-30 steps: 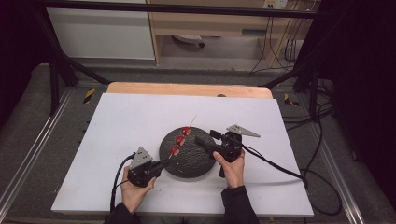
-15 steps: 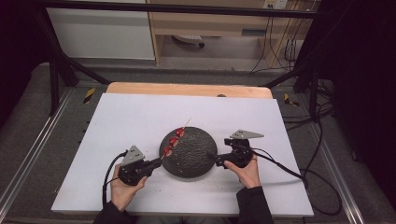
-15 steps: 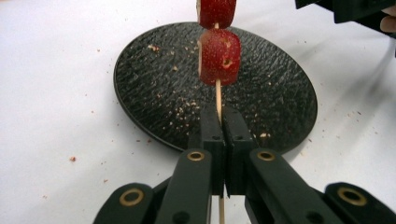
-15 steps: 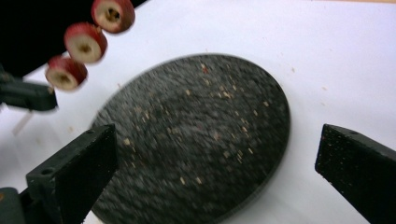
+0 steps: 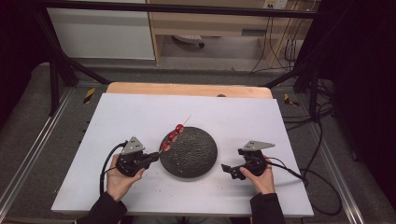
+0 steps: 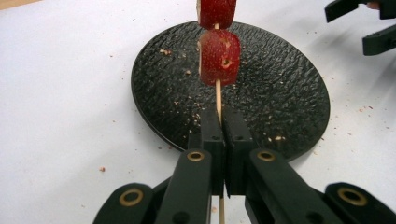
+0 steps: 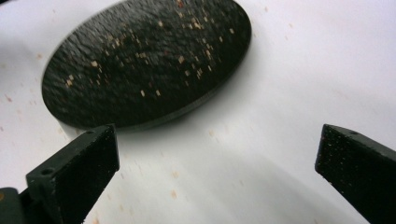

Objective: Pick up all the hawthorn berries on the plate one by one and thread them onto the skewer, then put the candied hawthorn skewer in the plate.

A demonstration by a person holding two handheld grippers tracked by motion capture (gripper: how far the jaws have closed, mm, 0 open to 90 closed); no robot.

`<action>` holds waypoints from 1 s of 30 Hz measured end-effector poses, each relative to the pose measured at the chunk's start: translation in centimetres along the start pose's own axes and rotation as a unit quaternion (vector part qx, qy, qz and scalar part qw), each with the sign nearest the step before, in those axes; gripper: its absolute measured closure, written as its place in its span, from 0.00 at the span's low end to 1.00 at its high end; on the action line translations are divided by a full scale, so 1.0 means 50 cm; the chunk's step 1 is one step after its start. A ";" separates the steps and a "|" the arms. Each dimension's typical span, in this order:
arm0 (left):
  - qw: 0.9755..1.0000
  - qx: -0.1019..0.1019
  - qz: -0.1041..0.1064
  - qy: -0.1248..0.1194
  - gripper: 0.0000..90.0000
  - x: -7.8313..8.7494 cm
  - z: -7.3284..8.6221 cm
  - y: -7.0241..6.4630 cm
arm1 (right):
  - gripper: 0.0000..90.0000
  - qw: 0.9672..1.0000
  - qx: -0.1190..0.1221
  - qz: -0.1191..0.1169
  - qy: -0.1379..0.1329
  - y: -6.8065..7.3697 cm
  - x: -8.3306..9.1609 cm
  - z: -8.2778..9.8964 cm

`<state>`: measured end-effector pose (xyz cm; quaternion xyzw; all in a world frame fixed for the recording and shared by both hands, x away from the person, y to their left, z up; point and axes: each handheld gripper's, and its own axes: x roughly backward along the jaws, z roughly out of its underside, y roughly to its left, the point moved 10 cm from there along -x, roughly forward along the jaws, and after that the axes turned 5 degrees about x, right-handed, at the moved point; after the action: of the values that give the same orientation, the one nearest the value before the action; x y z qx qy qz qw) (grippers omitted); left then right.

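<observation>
A wooden skewer carries three red strawberry pieces and slants up over the left rim of a round black plate. My left gripper is shut on the skewer's lower end, its jaws pinching the stick above the plate. My right gripper stands right of the plate near the table's front. Its jaws have just been opening and are wide apart with nothing between them. The plate's edge lies just ahead of them, dusted with crumbs.
A white sheet covers the table, with crumbs scattered around the plate. A wooden table edge shows at the back. Cables trail from both grippers, the right one off the table's right side.
Both grippers have drawn apart from over the plate. The right one let go, moved right and toward the front. The left one pulled left with the skewer.
</observation>
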<state>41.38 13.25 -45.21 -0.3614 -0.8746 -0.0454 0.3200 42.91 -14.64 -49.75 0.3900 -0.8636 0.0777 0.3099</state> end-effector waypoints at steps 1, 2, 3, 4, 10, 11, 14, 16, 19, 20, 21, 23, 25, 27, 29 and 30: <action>1.000 -0.001 0.000 0.002 0.98 -0.002 -0.002 0.000 | 0.01 1.000 0.003 0.001 0.002 -0.003 0.003 0.007; 1.000 -0.002 -0.001 0.006 0.98 -0.005 -0.004 0.000 | 0.01 1.000 0.001 0.002 0.005 -0.004 0.007 0.014; 1.000 -0.003 0.000 0.009 0.98 -0.007 -0.005 0.000 | 0.01 1.000 0.003 0.004 0.008 -0.007 0.011 0.022; 1.000 -0.006 -0.001 0.013 0.98 -0.010 -0.006 0.000 | 0.01 1.000 0.007 0.006 0.009 -0.010 0.013 0.026; 0.999 -0.010 0.001 0.035 0.98 -0.036 -0.011 -0.007 | 0.01 1.000 0.007 0.011 0.014 -0.018 0.029 0.054; 0.999 -0.010 0.002 0.039 0.98 -0.040 -0.012 -0.008 | 0.01 1.000 0.005 0.010 0.015 -0.019 0.031 0.057; 0.999 -0.013 0.002 0.050 0.98 -0.052 -0.015 -0.012 | 0.01 1.000 0.002 0.012 0.016 -0.022 0.034 0.065; 0.998 -0.012 0.004 0.057 0.98 -0.059 -0.015 -0.014 | 0.01 1.000 0.001 0.012 0.018 -0.023 0.035 0.069; 0.998 -0.012 0.003 0.069 0.98 -0.072 -0.014 -0.015 | 0.01 1.000 0.003 0.013 0.015 -0.024 0.037 0.070; 0.997 -0.011 0.003 0.072 0.98 -0.076 -0.013 -0.015 | 0.01 1.000 0.003 0.013 0.016 -0.024 0.039 0.071; 0.997 -0.011 0.002 0.076 0.98 -0.080 -0.012 -0.015 | 0.01 1.000 0.003 0.013 0.014 -0.023 0.039 0.070; 0.996 -0.012 0.000 0.083 0.98 -0.088 -0.009 -0.016 | 0.01 1.000 0.003 0.011 0.014 -0.022 0.041 0.070; 0.996 -0.015 -0.003 0.092 0.98 -0.096 -0.005 -0.018 | 0.01 1.000 0.003 0.012 0.013 -0.023 0.043 0.070; 0.995 -0.016 -0.006 0.102 0.98 -0.104 0.000 -0.019 | 0.01 1.000 0.003 0.011 0.009 -0.023 0.044 0.069; 0.994 -0.016 -0.009 0.112 0.98 -0.113 0.005 -0.022 | 0.01 1.000 0.004 0.010 0.008 -0.023 0.045 0.069; 0.993 -0.017 -0.010 0.115 0.98 -0.116 0.007 -0.022 | 0.01 1.000 0.002 0.010 0.008 -0.022 0.045 0.070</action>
<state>43.55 9.05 -48.73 -0.3502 -0.8350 -0.1044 0.4115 40.94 -18.11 -51.33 0.3814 -0.8647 0.0858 0.3155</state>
